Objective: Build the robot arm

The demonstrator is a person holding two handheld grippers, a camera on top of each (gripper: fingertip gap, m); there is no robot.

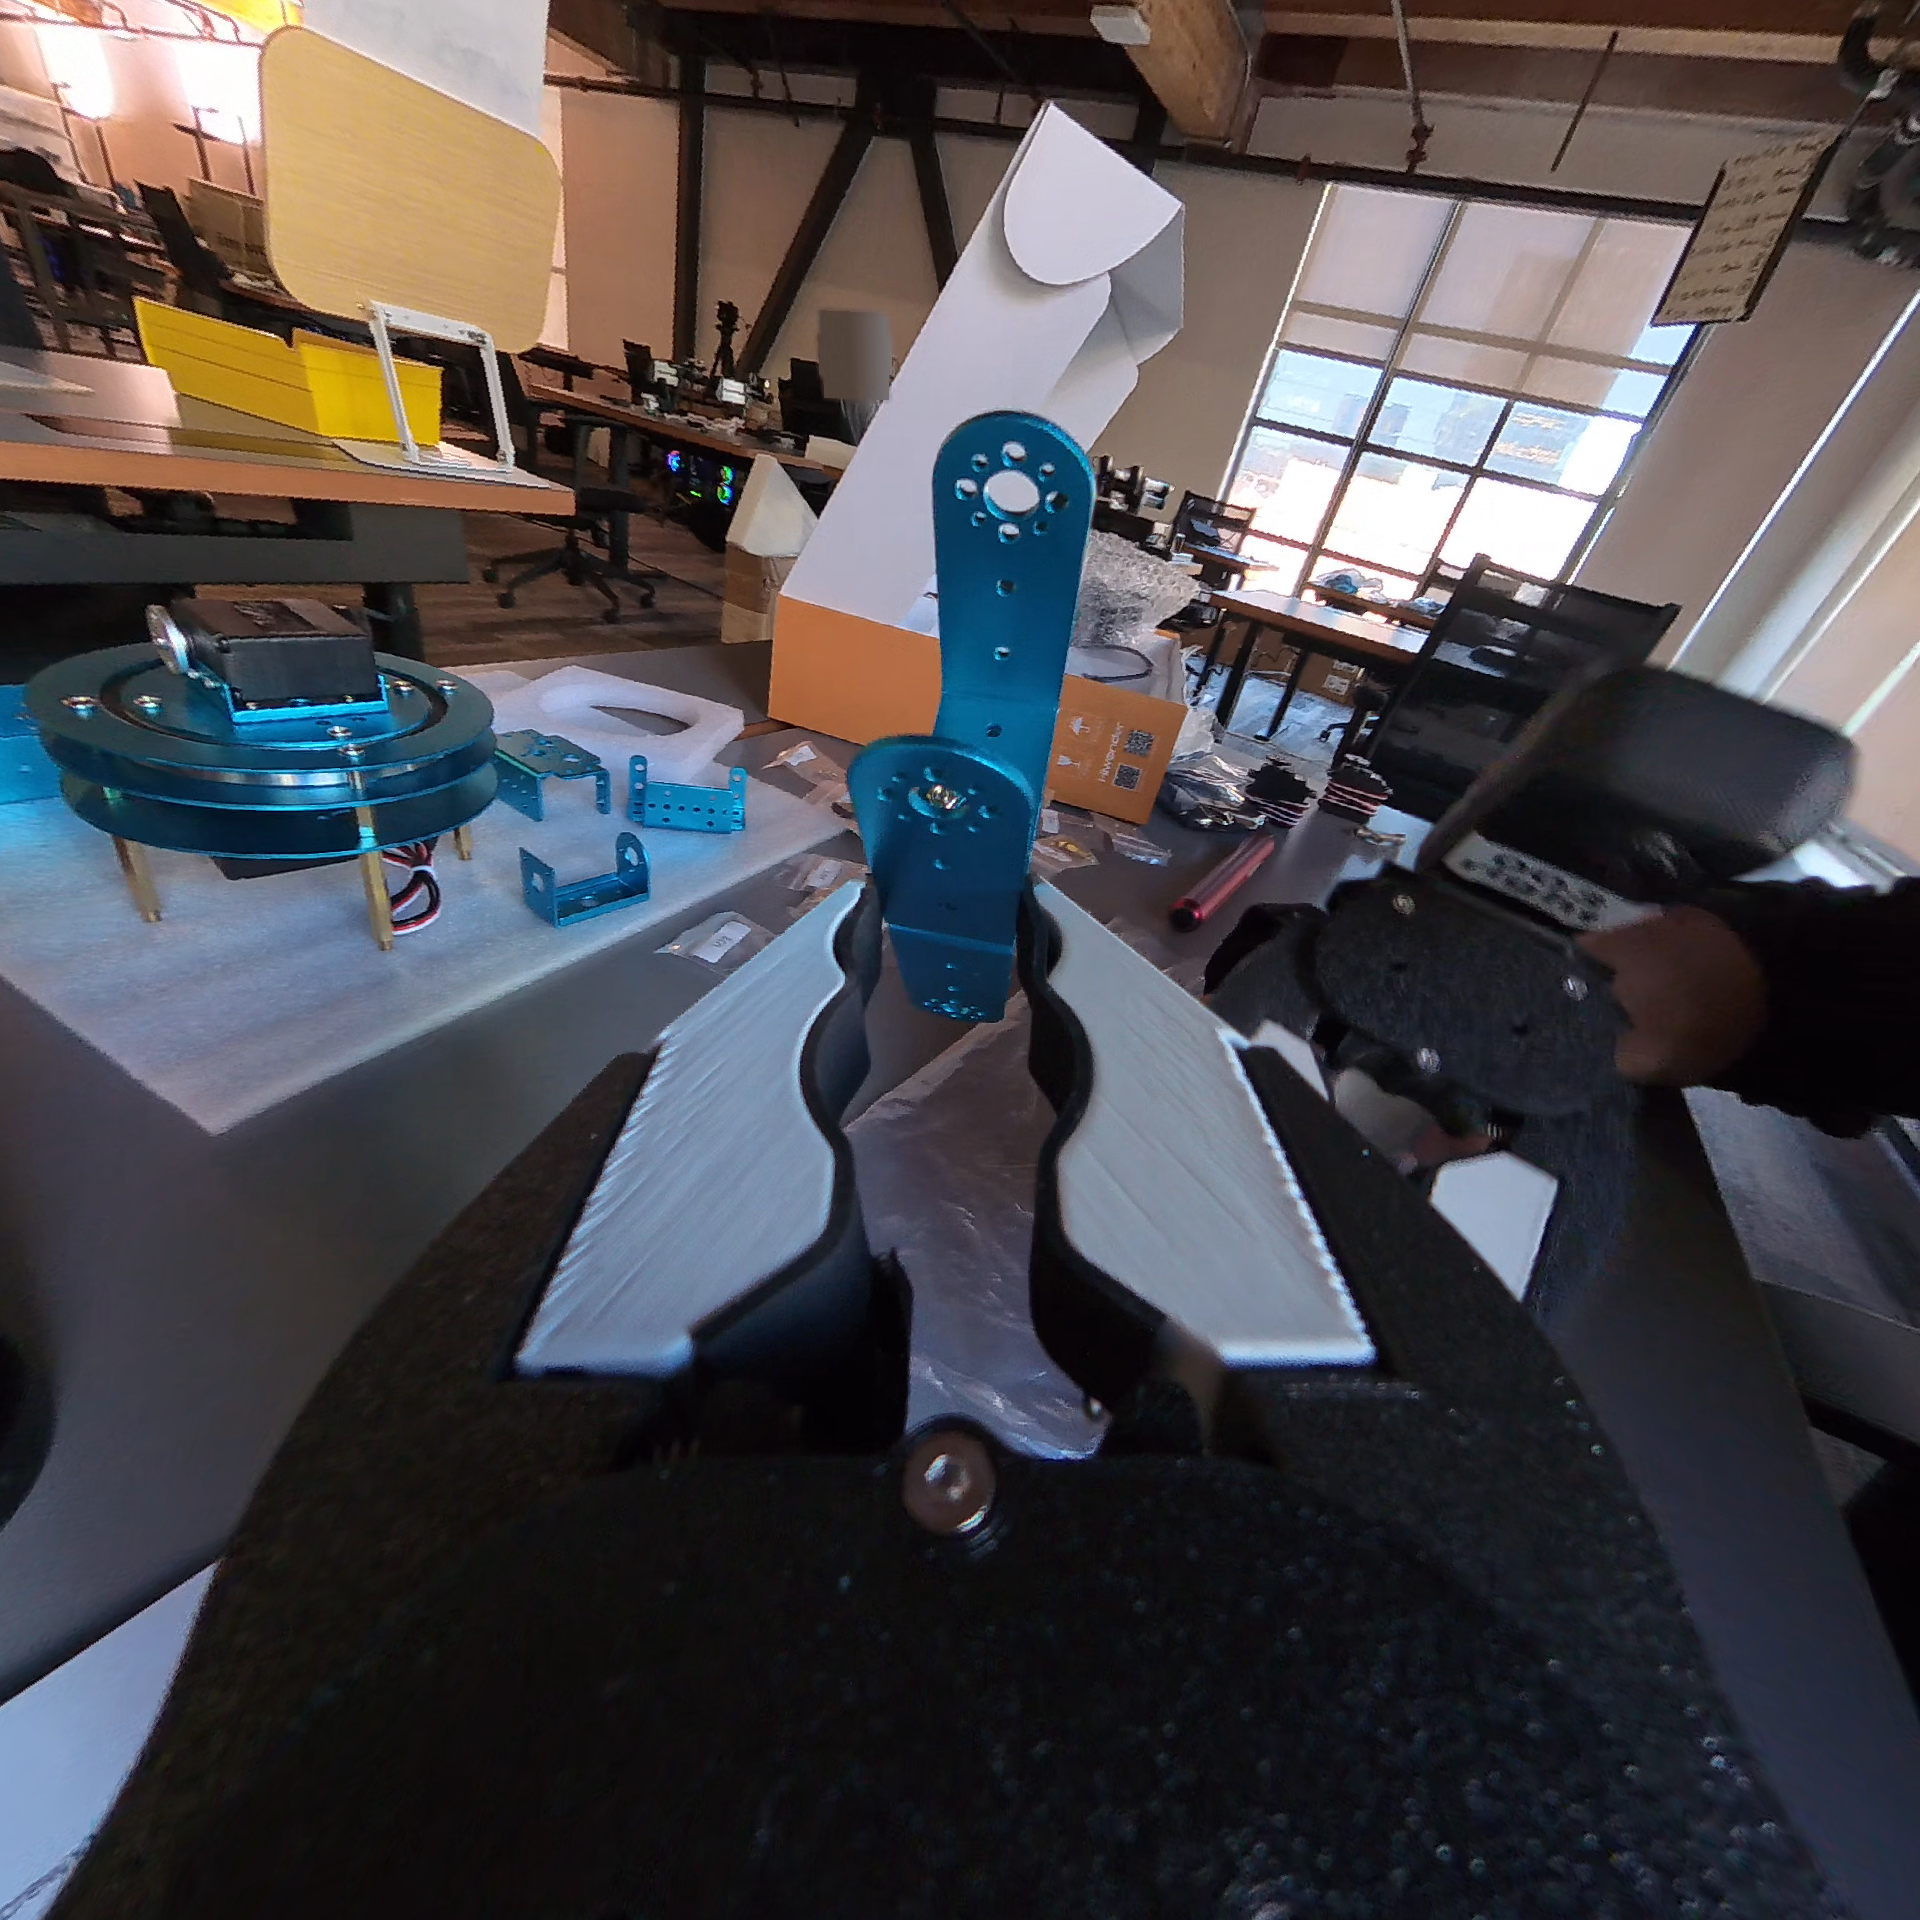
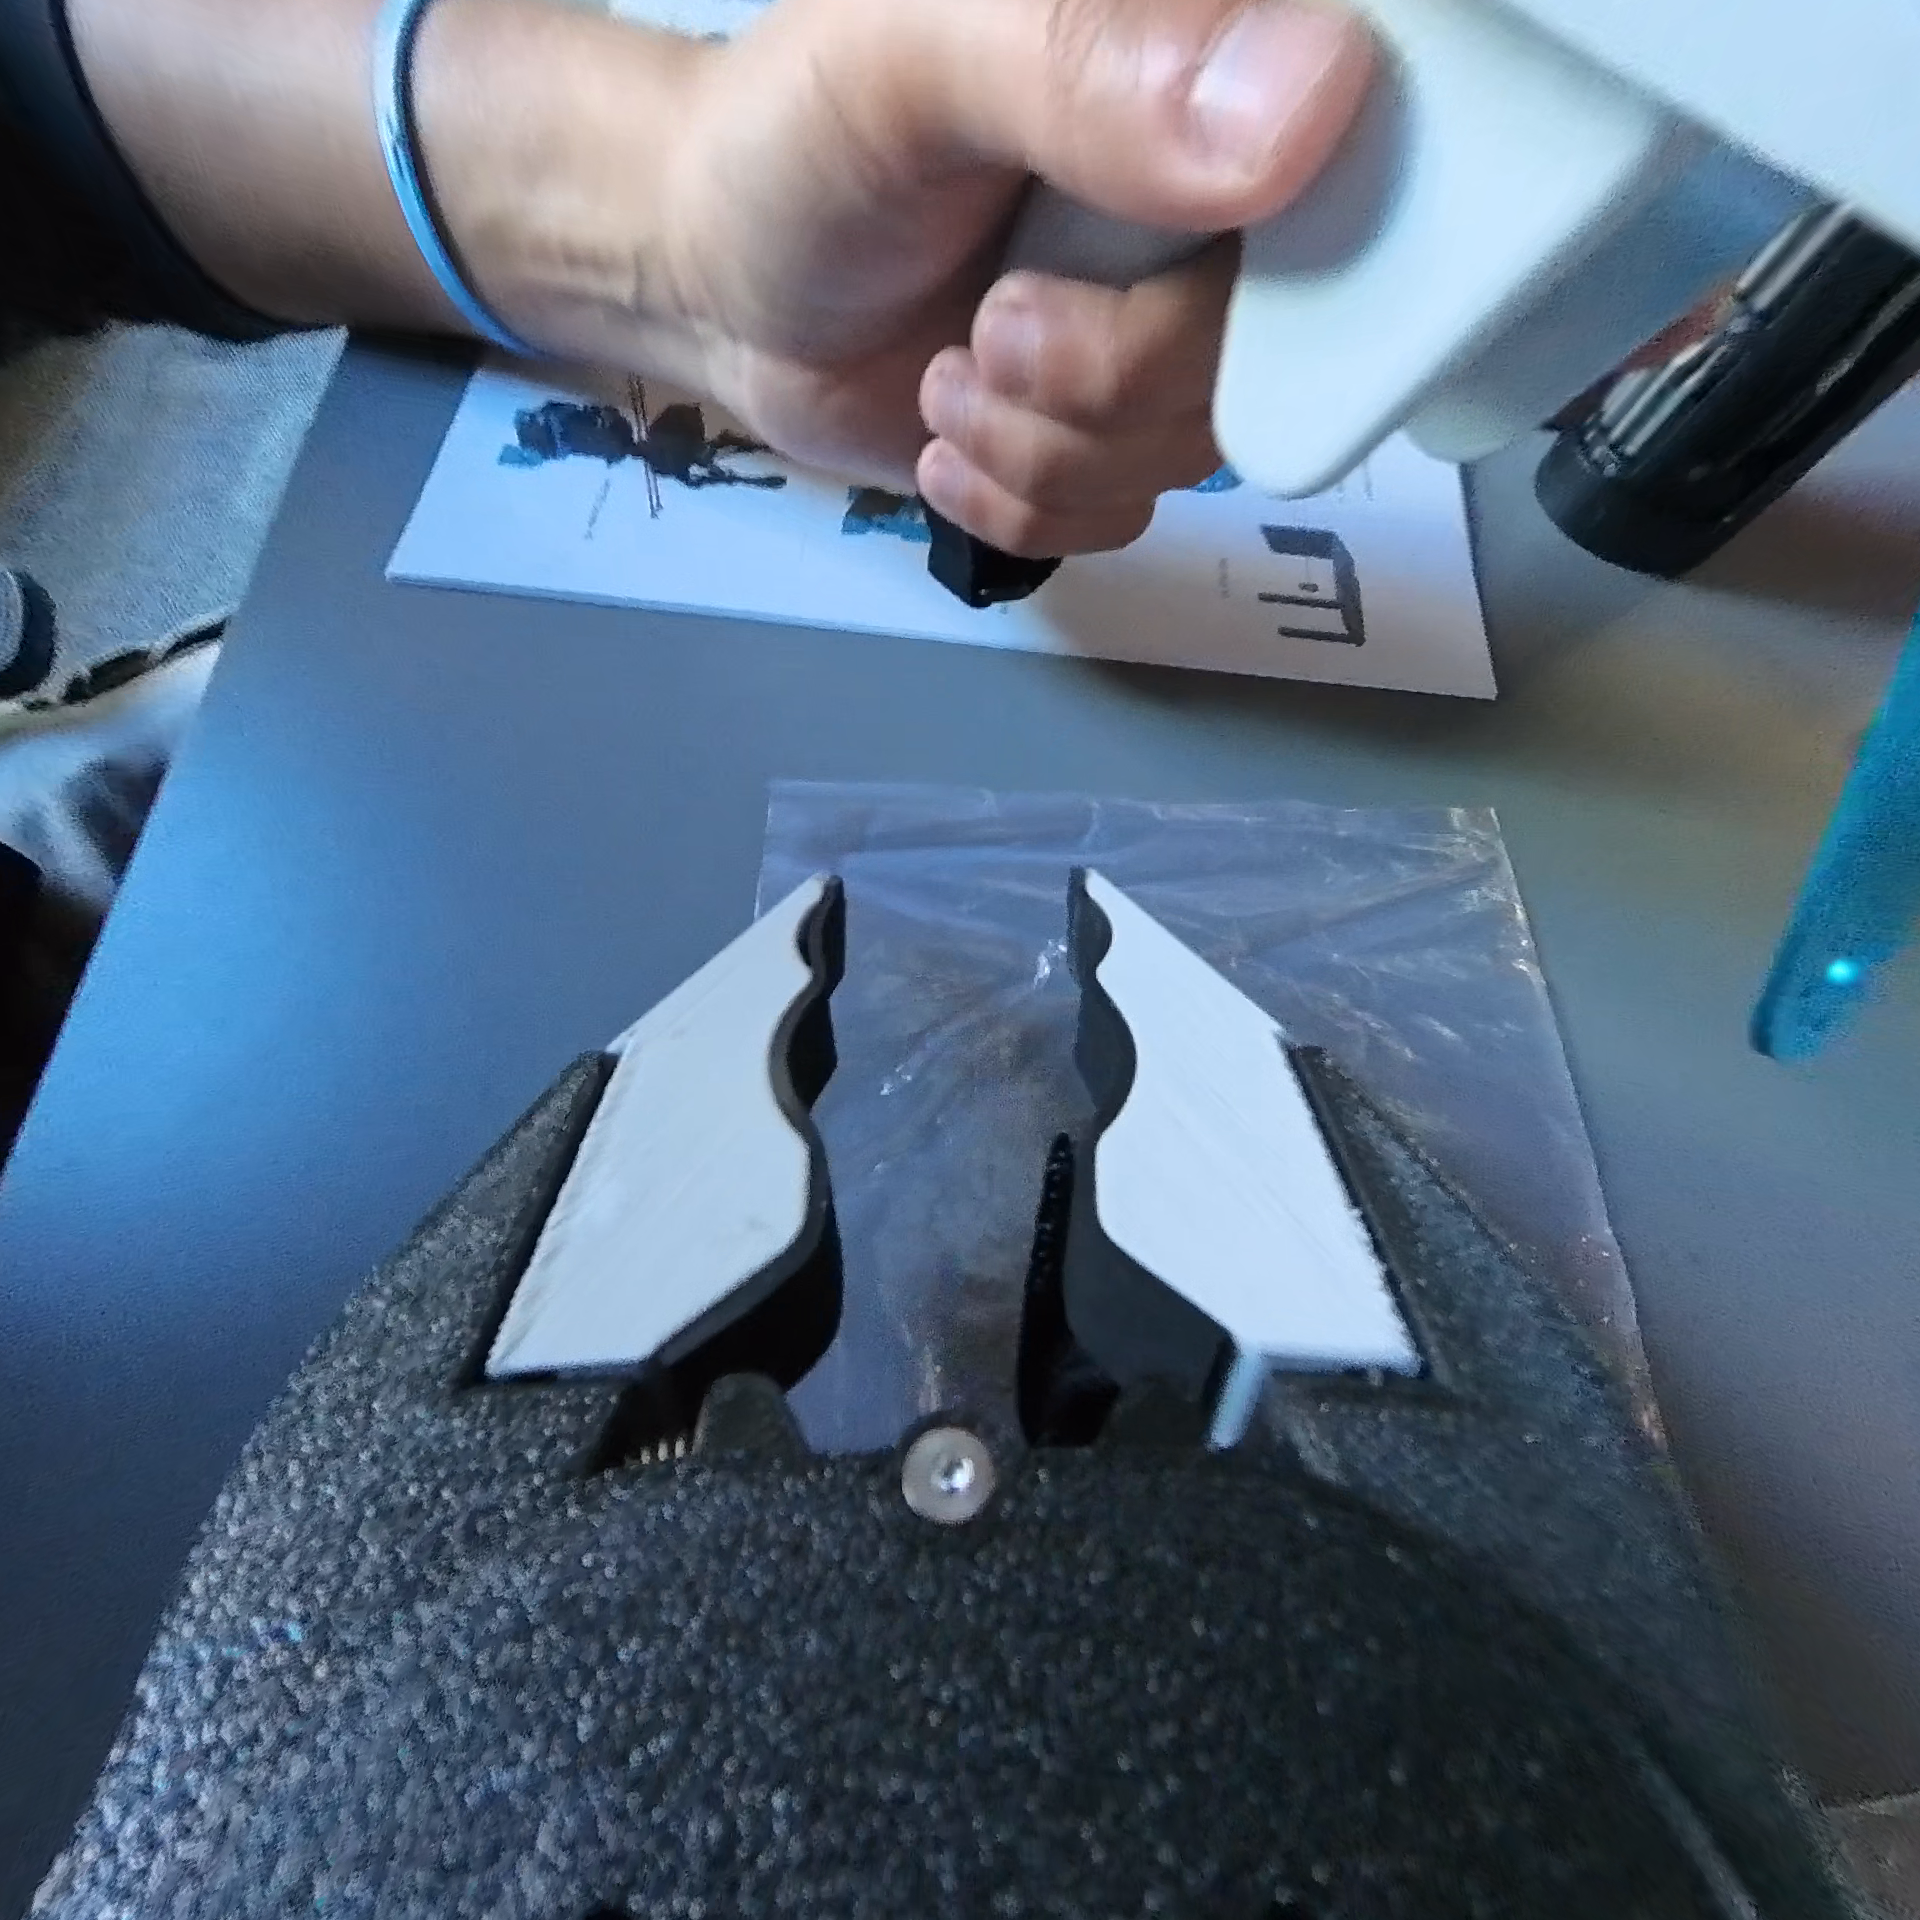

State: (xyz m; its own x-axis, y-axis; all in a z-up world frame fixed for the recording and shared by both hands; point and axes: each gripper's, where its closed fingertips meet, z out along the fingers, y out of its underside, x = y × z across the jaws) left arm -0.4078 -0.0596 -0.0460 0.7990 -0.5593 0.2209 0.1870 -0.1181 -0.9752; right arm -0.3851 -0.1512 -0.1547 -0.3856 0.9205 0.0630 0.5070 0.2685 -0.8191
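My left gripper (image 1: pixel 948 920) is shut on a blue metal bracket (image 1: pixel 997 665) and holds it upright above the grey table (image 1: pixel 312 1143); the bracket's base sits between the fingertips. The bracket's blue edge also shows in the right wrist view (image 2: pixel 1860 883). My right gripper (image 2: pixel 958 894) is open and empty, hovering over a clear plastic bag (image 2: pixel 1299 935) that lies flat on the table (image 2: pixel 468 883). The right gripper's black body shows in the left wrist view (image 1: pixel 1475 987), held by a hand (image 1: pixel 1683 997). A hand (image 2: pixel 831 239) grips the left gripper's white handle (image 2: pixel 1455 260).
A blue round turntable base with a black servo (image 1: pixel 260 727) stands on white foam (image 1: pixel 260 997) with small blue brackets (image 1: pixel 582 883). An open orange-and-white box (image 1: pixel 987 582) stands behind. A red tube (image 1: pixel 1221 868) and small parts bags lie nearby. A printed sheet (image 2: pixel 1143 582) lies beyond the plastic bag. My right fingertips sit around 15 centimeters from my left ones.
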